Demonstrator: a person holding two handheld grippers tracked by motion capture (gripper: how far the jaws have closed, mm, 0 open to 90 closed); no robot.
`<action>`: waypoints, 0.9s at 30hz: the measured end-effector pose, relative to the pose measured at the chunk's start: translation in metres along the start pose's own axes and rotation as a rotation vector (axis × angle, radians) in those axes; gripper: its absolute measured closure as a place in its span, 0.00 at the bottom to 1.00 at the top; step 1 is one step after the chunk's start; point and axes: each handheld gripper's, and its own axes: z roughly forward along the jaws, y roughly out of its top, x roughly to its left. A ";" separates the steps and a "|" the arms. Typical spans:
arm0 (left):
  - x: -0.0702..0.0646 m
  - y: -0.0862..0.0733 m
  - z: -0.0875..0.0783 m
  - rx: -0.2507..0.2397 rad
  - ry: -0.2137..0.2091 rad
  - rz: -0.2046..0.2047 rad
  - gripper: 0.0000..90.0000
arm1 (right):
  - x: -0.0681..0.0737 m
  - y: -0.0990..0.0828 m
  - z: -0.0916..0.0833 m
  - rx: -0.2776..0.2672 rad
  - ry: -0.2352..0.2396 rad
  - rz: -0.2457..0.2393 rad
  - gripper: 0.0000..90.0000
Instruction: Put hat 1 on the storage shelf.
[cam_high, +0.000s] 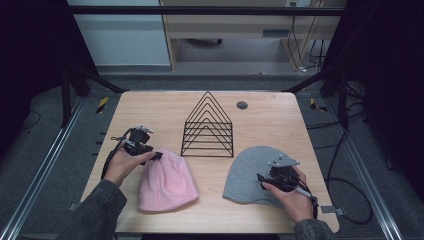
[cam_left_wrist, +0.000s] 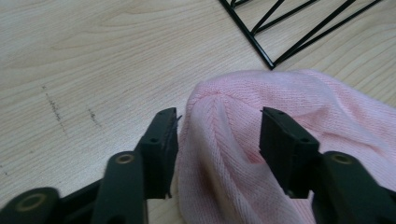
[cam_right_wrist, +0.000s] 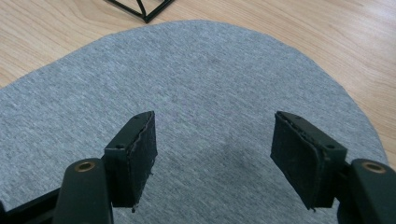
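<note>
Overhead, a light wooden table (cam_high: 165, 107) with rounded corners is standing on a grey floor (cam_high: 50, 145), a dark round cap (cam_high: 242, 105) set in its far side and faint scuff marks showing on the grain. Behind it a pale desk (cam_high: 225, 30) is trailing cables. A black wire rack (cam_high: 208, 127) is sitting mid-table. The left gripper (cam_left_wrist: 218, 133) is straddling the crown of the pink beanie (cam_high: 166, 182), front left; whether its pads are pressing the knit cannot be told. The right gripper (cam_right_wrist: 214, 158) is hovering spread wide over the grey beanie (cam_high: 250, 172), front right, grasping nothing.
</note>
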 end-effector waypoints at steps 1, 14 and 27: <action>-0.001 0.000 0.001 0.009 0.004 0.008 0.57 | 0.000 0.000 0.000 0.000 0.000 0.002 0.35; -0.019 -0.006 -0.039 -0.137 -0.044 0.046 0.94 | 0.001 0.001 0.001 0.000 0.004 0.005 0.35; -0.059 -0.008 -0.103 -0.264 -0.084 0.183 0.95 | 0.005 0.002 0.001 -0.013 0.006 -0.022 0.35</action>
